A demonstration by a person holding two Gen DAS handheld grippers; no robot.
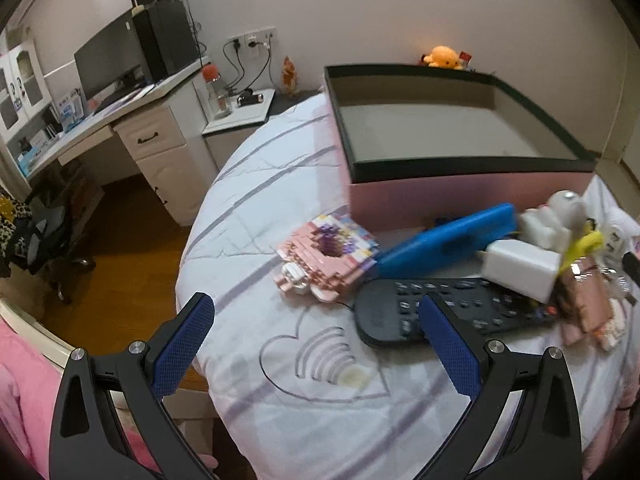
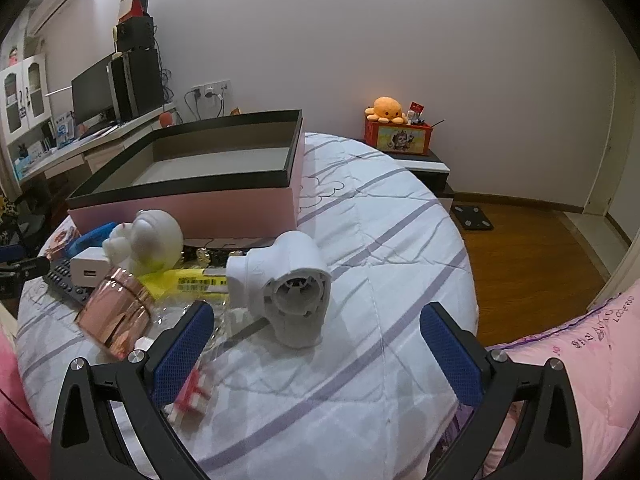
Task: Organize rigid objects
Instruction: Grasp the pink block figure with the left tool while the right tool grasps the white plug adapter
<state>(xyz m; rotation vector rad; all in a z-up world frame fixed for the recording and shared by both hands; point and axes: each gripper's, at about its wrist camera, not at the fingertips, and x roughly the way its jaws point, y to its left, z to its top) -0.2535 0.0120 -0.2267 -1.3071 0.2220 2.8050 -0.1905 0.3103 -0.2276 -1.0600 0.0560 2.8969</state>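
Observation:
A pink box with a black rim (image 1: 460,194) (image 2: 188,204) stands open and empty on the bed. In front of it lies a pile: a pink brick model (image 1: 324,258), a blue case (image 1: 444,242), a black remote (image 1: 456,312), a white charger (image 1: 520,272) (image 2: 89,271), a white figurine (image 1: 560,216) (image 2: 146,240). A white plastic pipe fitting (image 2: 288,284) and a rose-gold cylinder (image 2: 118,314) show in the right wrist view. My left gripper (image 1: 316,308) is open, low over the sheet before the remote. My right gripper (image 2: 316,312) is open just short of the fitting.
The bed has a white striped sheet (image 2: 380,240). A pink quilt (image 2: 560,360) lies at the right. A desk with a monitor (image 1: 108,64) and a bedside table (image 1: 244,114) stand left of the bed. An orange plush on a red box (image 2: 396,126) sits on a low cabinet.

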